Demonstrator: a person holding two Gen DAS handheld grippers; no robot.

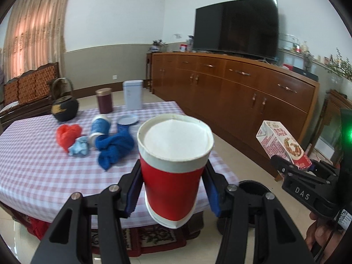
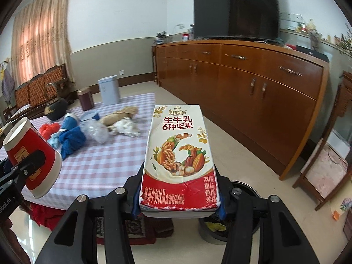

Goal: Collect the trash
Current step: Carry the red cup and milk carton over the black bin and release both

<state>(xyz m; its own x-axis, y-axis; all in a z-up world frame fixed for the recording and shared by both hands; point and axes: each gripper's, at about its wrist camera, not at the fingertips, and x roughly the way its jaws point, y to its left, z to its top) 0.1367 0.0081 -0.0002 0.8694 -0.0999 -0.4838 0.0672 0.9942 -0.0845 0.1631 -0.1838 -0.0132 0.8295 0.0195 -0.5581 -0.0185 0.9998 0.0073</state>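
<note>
My left gripper point(image 1: 172, 182) is shut on a red and white paper cup point(image 1: 173, 165), held above the near right corner of the checked table point(image 1: 44, 176). The same cup point(image 2: 30, 160) shows at the left of the right wrist view. My right gripper point(image 2: 179, 193) is shut on a white and red milk carton point(image 2: 180, 154), out over the floor to the right of the table. That carton point(image 1: 283, 147) appears at the right in the left wrist view. A dark round bin point(image 2: 246, 187) stands on the floor below both grippers, partly hidden.
On the table lie a blue cloth point(image 1: 114, 147), a red plastic bag point(image 1: 67, 135), a tipped blue cup point(image 1: 100, 127), clear crumpled plastic point(image 2: 94, 132), brown and white paper point(image 2: 123, 121), a black teapot point(image 1: 65, 109), a maroon tin point(image 1: 104, 100) and a white box point(image 1: 132, 94). A long wooden cabinet point(image 1: 242, 88) lines the right.
</note>
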